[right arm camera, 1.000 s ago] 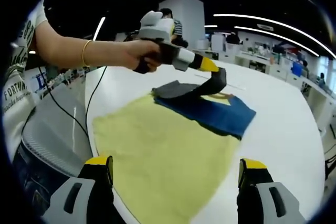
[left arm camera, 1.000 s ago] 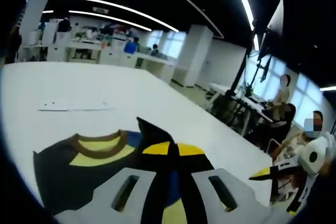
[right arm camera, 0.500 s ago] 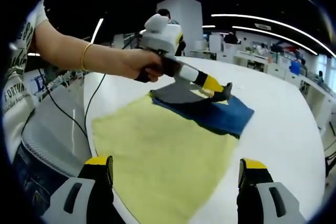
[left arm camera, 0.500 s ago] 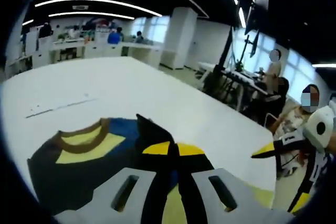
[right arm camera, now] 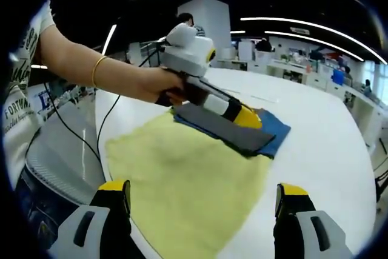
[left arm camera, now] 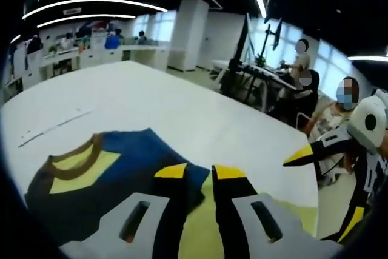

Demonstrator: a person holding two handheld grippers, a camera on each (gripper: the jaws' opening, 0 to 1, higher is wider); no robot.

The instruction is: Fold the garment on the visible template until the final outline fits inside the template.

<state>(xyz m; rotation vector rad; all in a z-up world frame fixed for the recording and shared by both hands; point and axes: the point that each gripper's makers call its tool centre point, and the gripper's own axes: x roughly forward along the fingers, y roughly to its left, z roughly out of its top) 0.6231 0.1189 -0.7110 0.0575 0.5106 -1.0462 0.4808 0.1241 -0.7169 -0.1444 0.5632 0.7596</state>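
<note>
In the right gripper view, a person's hand [right arm camera: 159,86] holds the left gripper [right arm camera: 245,117], tips down on the folded garment [right arm camera: 233,131]; whether they pinch cloth cannot be told here. The garment lies on the far part of the yellow template [right arm camera: 182,180], whose near edge is cut off between the right gripper's [right arm camera: 203,201] widely parted jaws. Bare white table [right arm camera: 327,156] lies open to the right. In the left gripper view, the jaws stand slightly apart with nothing between, over the garment's blue and dark cloth.
</note>
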